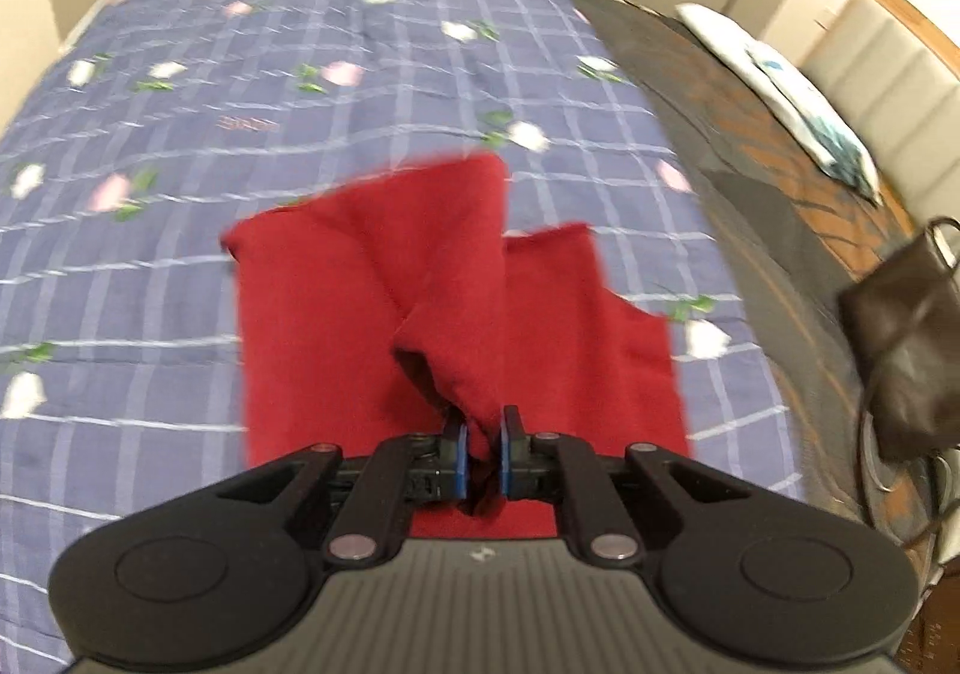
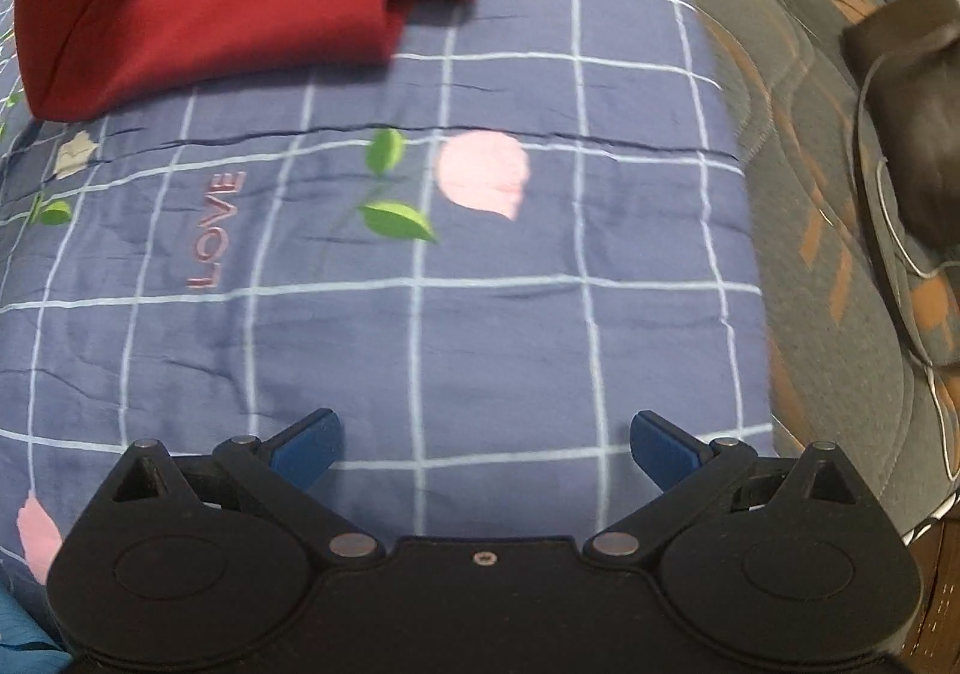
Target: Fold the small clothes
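Checked quilt (image 2: 480, 344), brown handbag (image 2: 912, 92) alongside

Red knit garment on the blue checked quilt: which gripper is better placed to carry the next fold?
Left. The left gripper is pinching the red knit garment; the right gripper is open, holding nothing.

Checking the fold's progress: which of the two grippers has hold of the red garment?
The left gripper: it is shut on a bunched part of the red garment. The right gripper is open over bare bedspread.
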The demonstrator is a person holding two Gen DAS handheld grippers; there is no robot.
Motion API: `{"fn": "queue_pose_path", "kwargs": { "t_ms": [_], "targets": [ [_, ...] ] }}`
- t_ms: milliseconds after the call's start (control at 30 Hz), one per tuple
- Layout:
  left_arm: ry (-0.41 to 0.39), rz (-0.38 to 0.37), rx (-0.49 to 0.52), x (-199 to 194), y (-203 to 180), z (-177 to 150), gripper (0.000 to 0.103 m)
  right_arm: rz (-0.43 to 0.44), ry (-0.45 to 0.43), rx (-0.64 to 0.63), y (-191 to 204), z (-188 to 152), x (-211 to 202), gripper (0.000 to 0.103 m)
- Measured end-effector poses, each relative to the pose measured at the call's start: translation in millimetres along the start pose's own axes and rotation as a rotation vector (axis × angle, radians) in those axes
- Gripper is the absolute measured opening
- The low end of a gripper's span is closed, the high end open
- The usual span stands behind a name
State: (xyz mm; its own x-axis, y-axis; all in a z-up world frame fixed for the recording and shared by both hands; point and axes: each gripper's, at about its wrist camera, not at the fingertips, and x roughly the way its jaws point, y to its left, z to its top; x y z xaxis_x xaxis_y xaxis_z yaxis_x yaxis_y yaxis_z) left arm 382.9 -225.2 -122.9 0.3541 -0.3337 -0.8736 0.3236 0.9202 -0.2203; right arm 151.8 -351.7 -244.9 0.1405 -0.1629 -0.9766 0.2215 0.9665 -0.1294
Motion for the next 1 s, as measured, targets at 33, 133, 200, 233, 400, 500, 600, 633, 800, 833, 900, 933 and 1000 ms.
{"fn": "queue_pose_path", "kwargs": {
  "t_ms": [33, 133, 200, 233, 400, 500, 600, 633, 800, 833, 900, 933, 1000],
  "targets": [
    [0.017, -0.012, 0.004, 7.8, -11.0, -1.2, 0.009, -0.001, 0.001, 0.006, -3.6, -1.9, 0.6, 0.102],
    [0.048, -0.028, 0.034, 24.5, -37.1, -7.5, 0.009, -0.006, 0.009, 0.021, -11.5, -7.4, 1.4, 0.102],
    [0.067, -0.036, 0.048, 30.5, -48.2, -13.5, 0.009, -0.008, 0.011, 0.036, -16.8, -10.2, 0.7, 0.102],
    [0.078, -0.036, 0.055, 34.8, -52.2, -15.1, 0.009, -0.009, 0.008, 0.046, -19.8, -11.2, -0.5, 0.102],
    [0.124, -0.032, 0.036, 50.8, -55.1, -21.5, 0.011, -0.005, -0.022, 0.093, -33.9, -5.8, -5.3, 0.102],
    [0.147, -0.072, -0.028, 55.0, -44.6, -21.5, 0.013, 0.003, -0.058, 0.132, -42.0, 5.0, -11.1, 0.102],
    [0.159, -0.113, -0.09, 55.8, -34.6, -20.0, 0.018, 0.02, -0.096, 0.149, -48.2, 22.6, -14.1, 0.102],
    [0.159, -0.129, -0.108, 55.6, -32.3, -19.3, 0.023, 0.024, -0.107, 0.149, -49.5, 28.2, -14.9, 0.102],
    [0.138, -0.206, -0.171, 45.9, -21.3, -20.1, 0.046, 0.041, -0.157, 0.145, -53.1, 63.2, -15.4, 0.102],
    [0.134, -0.215, -0.185, 43.4, -18.9, -20.5, 0.049, 0.044, -0.165, 0.146, -53.5, 70.4, -14.5, 0.102],
    [0.114, -0.221, -0.207, 35.2, -12.5, -21.2, 0.055, 0.052, -0.182, 0.153, -54.1, 84.2, -14.0, 0.102],
    [0.102, -0.217, -0.216, 30.6, -8.9, -21.9, 0.062, 0.057, -0.19, 0.157, -55.1, 91.1, -13.8, 0.102],
    [0.079, -0.185, -0.23, 21.0, 0.0, -24.2, 0.071, 0.061, -0.207, 0.167, -54.6, 104.2, -15.6, 0.102]
  ]
}}
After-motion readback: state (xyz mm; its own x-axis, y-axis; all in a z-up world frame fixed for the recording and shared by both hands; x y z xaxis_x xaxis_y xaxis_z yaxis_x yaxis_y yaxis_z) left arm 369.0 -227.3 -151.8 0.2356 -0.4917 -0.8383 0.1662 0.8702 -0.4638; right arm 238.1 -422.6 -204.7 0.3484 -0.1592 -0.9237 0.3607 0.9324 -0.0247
